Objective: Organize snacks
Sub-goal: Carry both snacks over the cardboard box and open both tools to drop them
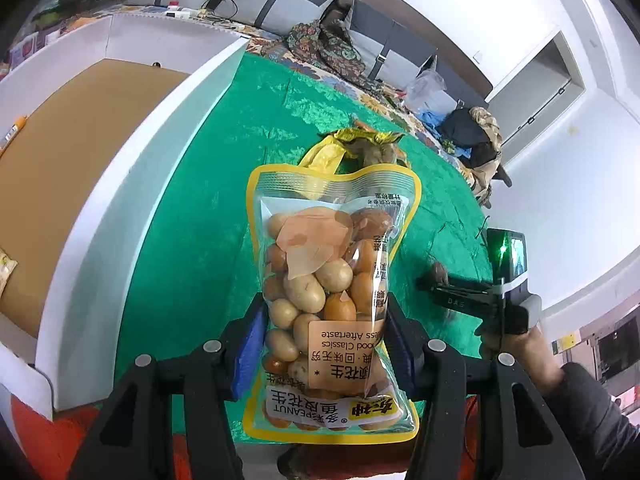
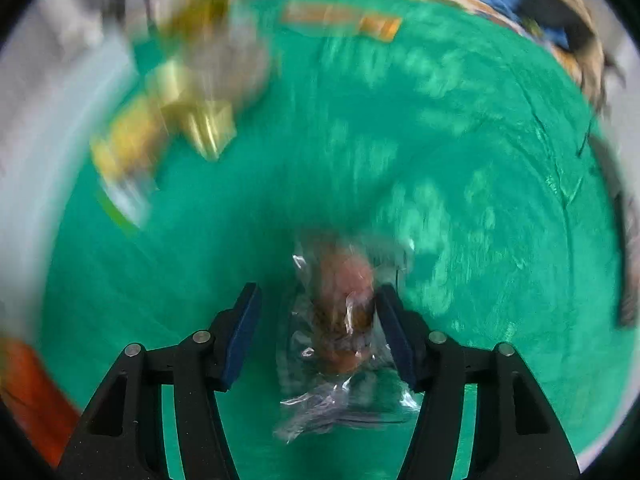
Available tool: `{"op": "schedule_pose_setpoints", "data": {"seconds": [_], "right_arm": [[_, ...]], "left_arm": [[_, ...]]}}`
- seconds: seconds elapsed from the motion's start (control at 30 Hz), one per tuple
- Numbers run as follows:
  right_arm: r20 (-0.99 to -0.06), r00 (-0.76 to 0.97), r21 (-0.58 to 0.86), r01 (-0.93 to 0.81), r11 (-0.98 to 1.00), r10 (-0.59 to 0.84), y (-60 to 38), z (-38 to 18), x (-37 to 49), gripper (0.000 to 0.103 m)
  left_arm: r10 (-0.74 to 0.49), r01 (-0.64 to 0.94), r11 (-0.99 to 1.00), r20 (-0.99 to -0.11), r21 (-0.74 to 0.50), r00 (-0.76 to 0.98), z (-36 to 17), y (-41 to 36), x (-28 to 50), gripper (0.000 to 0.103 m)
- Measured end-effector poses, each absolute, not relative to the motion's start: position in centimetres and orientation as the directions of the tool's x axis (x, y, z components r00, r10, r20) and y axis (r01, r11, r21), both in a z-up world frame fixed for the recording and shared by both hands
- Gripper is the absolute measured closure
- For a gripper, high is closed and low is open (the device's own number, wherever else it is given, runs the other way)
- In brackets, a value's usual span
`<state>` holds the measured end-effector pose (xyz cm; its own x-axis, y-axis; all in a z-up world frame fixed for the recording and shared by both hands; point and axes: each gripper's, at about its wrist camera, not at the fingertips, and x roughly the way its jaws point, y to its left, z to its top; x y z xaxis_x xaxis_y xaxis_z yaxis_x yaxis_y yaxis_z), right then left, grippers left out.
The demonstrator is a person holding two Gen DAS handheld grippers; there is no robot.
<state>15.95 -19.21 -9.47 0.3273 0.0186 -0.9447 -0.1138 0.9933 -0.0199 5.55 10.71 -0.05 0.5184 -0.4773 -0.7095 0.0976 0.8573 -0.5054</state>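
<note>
Carrying peanut bag (image 1: 332, 300) clamped in left gripper (image 1: 326, 344) toward box (image 1: 80, 152); right gripper (image 2: 318, 336) open around wrapped snack (image 2: 340, 320), needing closure.

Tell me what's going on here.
A person is sorting snacks over a green cloth with a handheld gripper in each hand. The left gripper is clamped on a clear bag of peanuts, held up beside a white box with a cardboard floor. The right gripper has a small clear-wrapped snack between its fingers; that view is blurred, so a firm grip can't be confirmed. More packets lie on the cloth.
</note>
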Motion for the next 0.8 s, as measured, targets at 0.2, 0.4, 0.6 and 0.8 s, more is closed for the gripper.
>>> {"op": "schedule_pose_setpoints", "data": {"seconds": [0.2, 0.4, 0.6, 0.8], "right_arm": [[-0.901, 0.419, 0.147, 0.042, 0.988, 0.117, -23.5, -7.8, 15.4, 0.072], [-0.761, 0.507, 0.547, 0.168, 0.82, 0.404, -29.6, -5.5, 13.8, 0.072], [-0.563, 0.53, 0.763, 0.038, 0.645, 0.634, -25.2, -0.3, 12.9, 0.072], [-0.401, 0.413, 0.841, -0.187, 0.507, 0.818, -12.0, 6.3, 14.9, 0.071]], "left_arm": [[-0.478, 0.096, 0.853, -0.695, -0.513, 0.537, 0.4, 11.4, 5.4, 0.049], [-0.522, 0.092, 0.812, -0.646, -0.577, 0.556, 1.5, 12.5, 5.2, 0.049], [-0.505, 0.059, 0.787, -0.585, -0.615, 0.635, 5.4, 17.3, 5.7, 0.049], [-0.329, -0.065, 0.854, -0.633, -0.516, 0.701, 7.4, 24.4, 6.7, 0.049]]}}
